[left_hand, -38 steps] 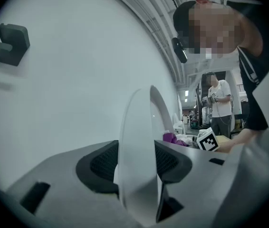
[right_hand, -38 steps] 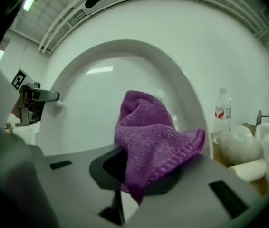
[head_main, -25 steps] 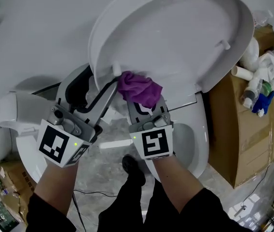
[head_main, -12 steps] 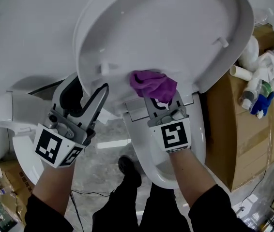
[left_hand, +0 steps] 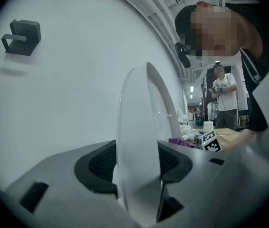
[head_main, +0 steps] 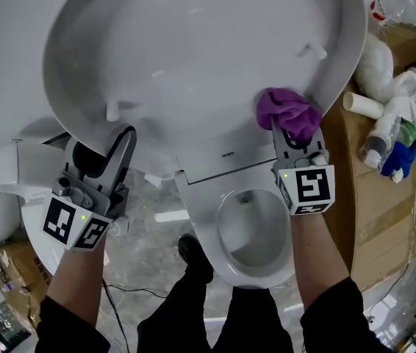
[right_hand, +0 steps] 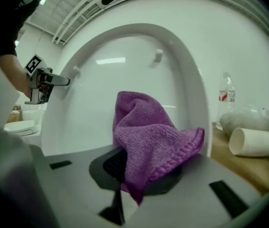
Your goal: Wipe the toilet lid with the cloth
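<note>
My left gripper (head_main: pixel 122 140) clamps the left edge of the toilet lid (head_main: pixel 193 50), while my right gripper (head_main: pixel 290 131) grasps the purple cloth (head_main: pixel 285 109) at that lid's right rim.

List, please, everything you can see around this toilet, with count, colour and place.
toilet lid: 1, white, raised, top centre
cloth: 1, purple, against the lid's lower right edge
toilet bowl: 1, white, below the lid
white fixture: 1, far left
cardboard box: 1, brown, right of the bowl
bottles: several, white and blue, on the box
paper roll: 1, white, on the box
wall hook: 1, grey, on the wall
left gripper: 1, grey, shut on the lid's left edge
right gripper: 1, grey, shut on the cloth
</note>
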A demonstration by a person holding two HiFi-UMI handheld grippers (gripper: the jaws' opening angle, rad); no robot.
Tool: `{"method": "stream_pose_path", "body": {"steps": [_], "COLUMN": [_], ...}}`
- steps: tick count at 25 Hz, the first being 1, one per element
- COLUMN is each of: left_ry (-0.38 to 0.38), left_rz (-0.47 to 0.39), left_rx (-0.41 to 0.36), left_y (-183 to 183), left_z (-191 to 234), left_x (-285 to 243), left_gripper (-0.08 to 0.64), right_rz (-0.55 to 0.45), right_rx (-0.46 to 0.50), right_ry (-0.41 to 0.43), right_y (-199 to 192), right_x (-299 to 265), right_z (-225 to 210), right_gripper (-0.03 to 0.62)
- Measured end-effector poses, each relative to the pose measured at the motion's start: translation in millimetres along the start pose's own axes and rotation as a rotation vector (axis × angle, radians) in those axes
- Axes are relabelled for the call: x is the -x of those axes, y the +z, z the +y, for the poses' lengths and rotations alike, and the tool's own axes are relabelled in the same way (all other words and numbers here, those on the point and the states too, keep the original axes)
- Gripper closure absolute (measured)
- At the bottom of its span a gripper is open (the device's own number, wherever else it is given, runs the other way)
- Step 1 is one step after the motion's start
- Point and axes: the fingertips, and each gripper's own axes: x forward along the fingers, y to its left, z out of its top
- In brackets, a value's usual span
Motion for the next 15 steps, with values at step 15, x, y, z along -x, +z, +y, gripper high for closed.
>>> {"method": "stream_pose_path", "body": {"steps": [15], "left_ry": [-0.067], "left_rz": [-0.012], "left_rx": [-0.059], "left_y": [-2], "left_z": [-6], "left_x": [-3], "left_gripper": [0.350], "right_rz": [-0.020], "right_rx": [-0.113], "right_ry": [-0.093], "right_y": [-16], "right_x": [-11], "right_z": [58], "right_gripper": [0.538]}}
